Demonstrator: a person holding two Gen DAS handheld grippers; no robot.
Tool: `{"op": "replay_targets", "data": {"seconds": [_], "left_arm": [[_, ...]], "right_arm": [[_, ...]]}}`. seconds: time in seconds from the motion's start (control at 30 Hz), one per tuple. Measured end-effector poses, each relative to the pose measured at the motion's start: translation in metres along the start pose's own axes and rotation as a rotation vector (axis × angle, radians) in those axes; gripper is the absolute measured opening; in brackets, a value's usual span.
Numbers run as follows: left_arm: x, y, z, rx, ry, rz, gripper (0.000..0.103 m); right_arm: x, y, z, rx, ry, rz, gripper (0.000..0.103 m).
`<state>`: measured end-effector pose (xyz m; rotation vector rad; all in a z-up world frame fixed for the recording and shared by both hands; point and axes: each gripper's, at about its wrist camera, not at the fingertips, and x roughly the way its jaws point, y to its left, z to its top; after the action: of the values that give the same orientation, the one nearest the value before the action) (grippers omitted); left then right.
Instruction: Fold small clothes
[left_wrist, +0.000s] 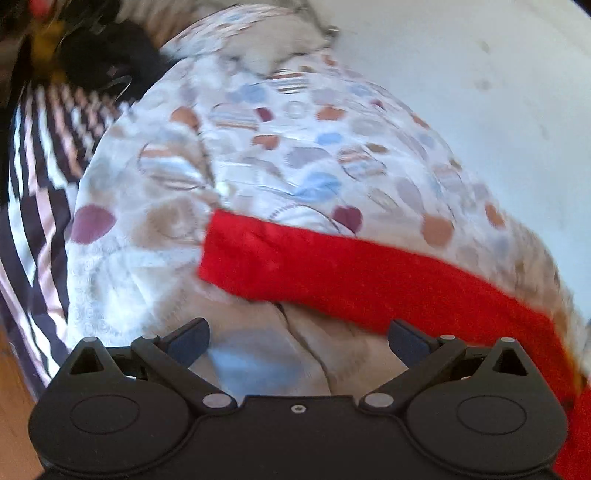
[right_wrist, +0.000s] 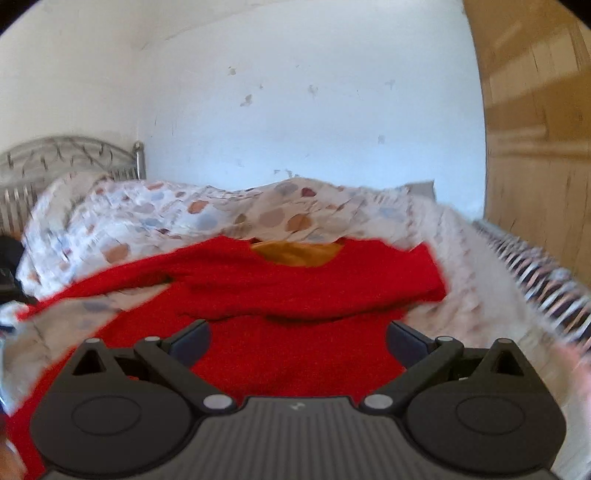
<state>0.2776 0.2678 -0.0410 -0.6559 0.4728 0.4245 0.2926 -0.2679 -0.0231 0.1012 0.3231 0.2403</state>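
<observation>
A small red garment (right_wrist: 295, 288) with an orange lining at its neck lies on a bed covered by a white spotted quilt (right_wrist: 166, 214). My right gripper (right_wrist: 298, 341) is open and empty, just above the garment's body. In the left wrist view one red sleeve (left_wrist: 351, 273) stretches across the quilt (left_wrist: 258, 147). My left gripper (left_wrist: 298, 341) is open and empty, hovering over the quilt just short of the sleeve's near edge.
A striped dark-and-pink sheet (left_wrist: 40, 206) lies left of the quilt, with a black item (left_wrist: 107, 55) beyond it. A metal headboard (right_wrist: 66, 155) stands at the far left, a white wall (right_wrist: 295, 92) behind, a wooden wardrobe (right_wrist: 539, 129) at right.
</observation>
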Motion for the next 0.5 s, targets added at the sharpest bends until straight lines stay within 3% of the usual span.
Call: {"op": "replay_targets", "data": {"seconds": [0.17,0.23,0.33,0.4,0.5], "left_arm": [[0.019,0.009,0.014,-0.134,-0.019,-0.041,0.101],[0.028,0.013,0.019,-0.202,-0.038,-0.011,0.093],[0.037,0.017,0.024,-0.296,-0.079,0.1,0.059],[0.041,0.019,0.03,-0.315,-0.099,0.155,0.013],[0.044,0.018,0.043,-0.288,-0.127,0.118,0.011]], "right_arm": [[0.022,0.018,-0.02,0.04,0.062,-0.011,0.103],[0.024,0.024,-0.028,0.039,0.082,-0.024,0.103],[0.021,0.026,-0.032,0.027,0.072,-0.028,0.103],[0.02,0.024,-0.032,0.04,0.062,-0.022,0.103],[0.02,0.021,-0.033,0.066,0.064,-0.013,0.103]]}}
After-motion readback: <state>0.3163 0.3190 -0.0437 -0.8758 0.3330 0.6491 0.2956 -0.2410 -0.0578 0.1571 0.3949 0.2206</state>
